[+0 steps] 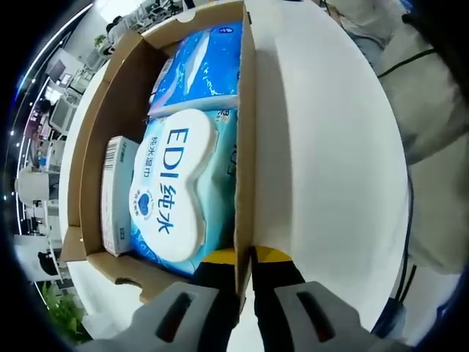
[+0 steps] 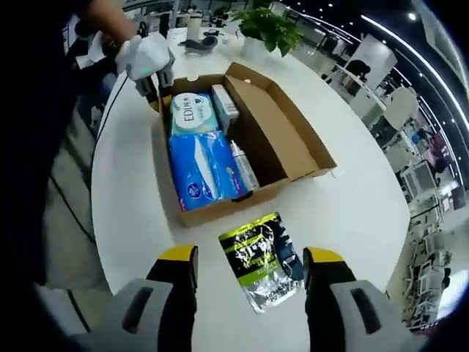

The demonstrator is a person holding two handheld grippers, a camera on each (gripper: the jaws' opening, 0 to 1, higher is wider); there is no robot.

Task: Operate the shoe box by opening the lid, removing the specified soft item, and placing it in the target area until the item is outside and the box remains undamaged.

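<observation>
The box (image 2: pixel 242 143) is sitting open on the white counter (image 2: pixel 352 213), its lid (image 2: pixel 282 125) folded back flat on the far side from the person. Inside, a wipes pack (image 2: pixel 192 112) marked EDI is lying at one end, a blue pack (image 2: pixel 199 167) is lying beside it toward the other end, and a small white carton (image 2: pixel 224 101) is standing along the inner wall. A green-and-black pouch (image 2: pixel 262 258) is lying outside the box on the counter, just beyond the near end wall and apart from it.

In the left gripper view, the left tool (image 1: pixel 245 268) is clamping the thin side wall of the box (image 1: pixel 245 147), one jaw inside and one outside, with the wipes pack (image 1: pixel 172 191), blue pack (image 1: pixel 201 62) and carton (image 1: pixel 117 191) showing past it. The right gripper view shows that left tool (image 2: pixel 154 84) at the box's far corner, held by a gloved hand (image 2: pixel 143 55).

The right tool (image 2: pixel 250 275) is hovering with its jaws spread wide, the pouch lying between them; it is holding nothing.
</observation>
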